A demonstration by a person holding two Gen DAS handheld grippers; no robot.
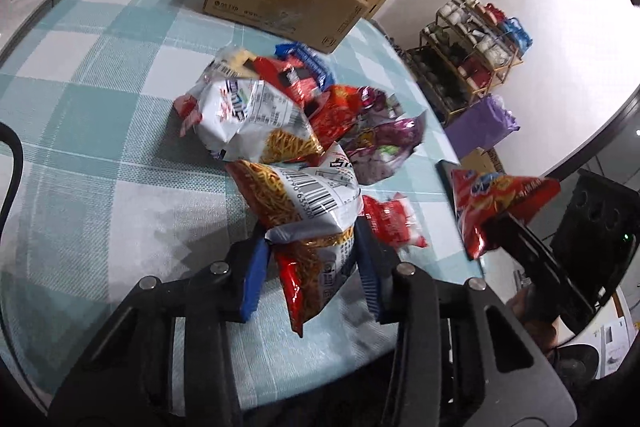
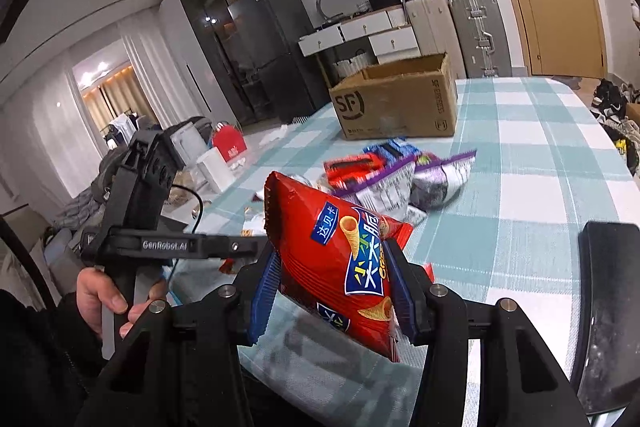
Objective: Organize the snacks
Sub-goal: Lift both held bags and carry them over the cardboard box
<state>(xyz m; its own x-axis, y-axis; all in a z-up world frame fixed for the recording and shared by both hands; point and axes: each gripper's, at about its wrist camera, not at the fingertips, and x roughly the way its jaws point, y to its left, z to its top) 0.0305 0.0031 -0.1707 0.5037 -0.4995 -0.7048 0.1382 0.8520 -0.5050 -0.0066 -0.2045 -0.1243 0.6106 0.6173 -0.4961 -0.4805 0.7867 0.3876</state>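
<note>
1. Left wrist view: my left claw [image 1: 312, 259] pinches the noodle snack bag [image 1: 308, 211] by its crimped end; that end could slip out.
2. Right claw [image 2: 334, 291] clamps the red cone-snack bag [image 2: 340, 259]; box [image 2: 400, 103] sits far ahead, so a swinging bag may drop.

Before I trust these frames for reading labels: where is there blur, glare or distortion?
Left wrist view: fisheye bends the table edge; the far snack pile is smeared, the barcode on the noodle bag reads sharply. Right wrist view: the red cone-snack bag is crisp with slight sheen; the purple packets are motion-blurred; the doorway lamps blow out.
</note>
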